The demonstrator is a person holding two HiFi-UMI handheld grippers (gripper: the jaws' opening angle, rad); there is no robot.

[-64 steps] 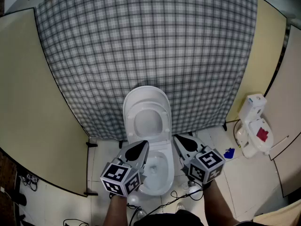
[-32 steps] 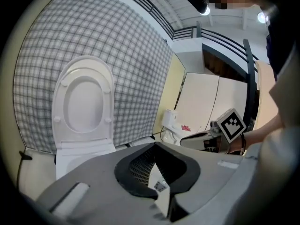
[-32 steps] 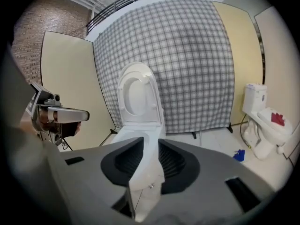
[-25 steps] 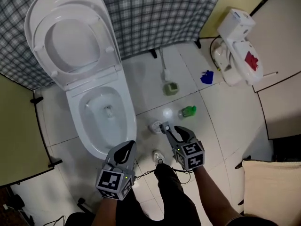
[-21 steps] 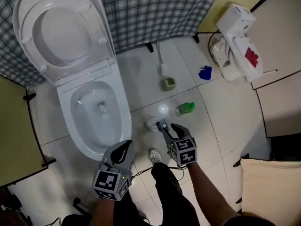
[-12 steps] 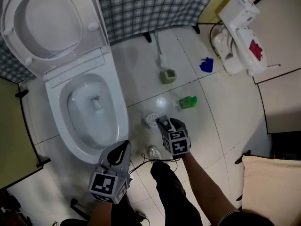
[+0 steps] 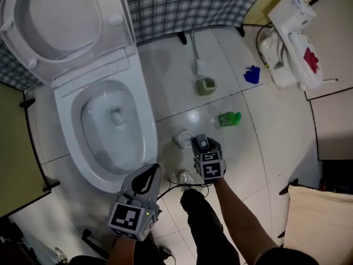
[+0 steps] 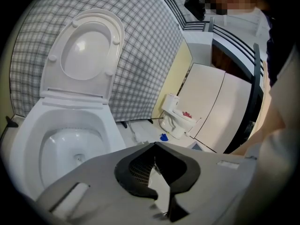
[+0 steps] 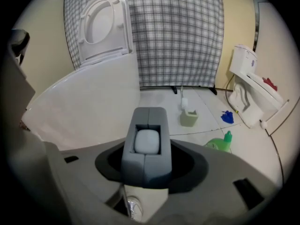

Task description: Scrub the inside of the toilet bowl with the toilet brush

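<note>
The white toilet stands at the left with its lid up, and its bowl (image 7: 148, 139) (image 8: 70, 142) holds a little water. The toilet brush (image 7: 197, 59) (image 9: 183, 99) stands in its pale green holder (image 7: 206, 86) (image 9: 189, 117) on the tiled floor, right of the toilet. My right gripper (image 7: 202, 144) (image 9: 147, 114) hovers low over the floor, well short of the brush and pointing at it. Its jaws are closing with nothing between them. My left gripper (image 7: 148, 176) (image 8: 154, 146) hangs by the bowl's front rim, its jaws drawn to one point and empty.
A green bottle (image 7: 229, 117) (image 9: 220, 143) lies on the floor right of my right gripper. A round floor drain (image 7: 185, 138) is just left of it. A blue scrap (image 7: 252, 75) and a small white toilet (image 7: 292, 43) lie at the far right. A checked cloth (image 9: 178, 32) covers the wall behind.
The head view has tipped down from the wall to the floor. My right gripper has reached forward past the drain towards the brush. The left gripper has stayed by the bowl's front.
</note>
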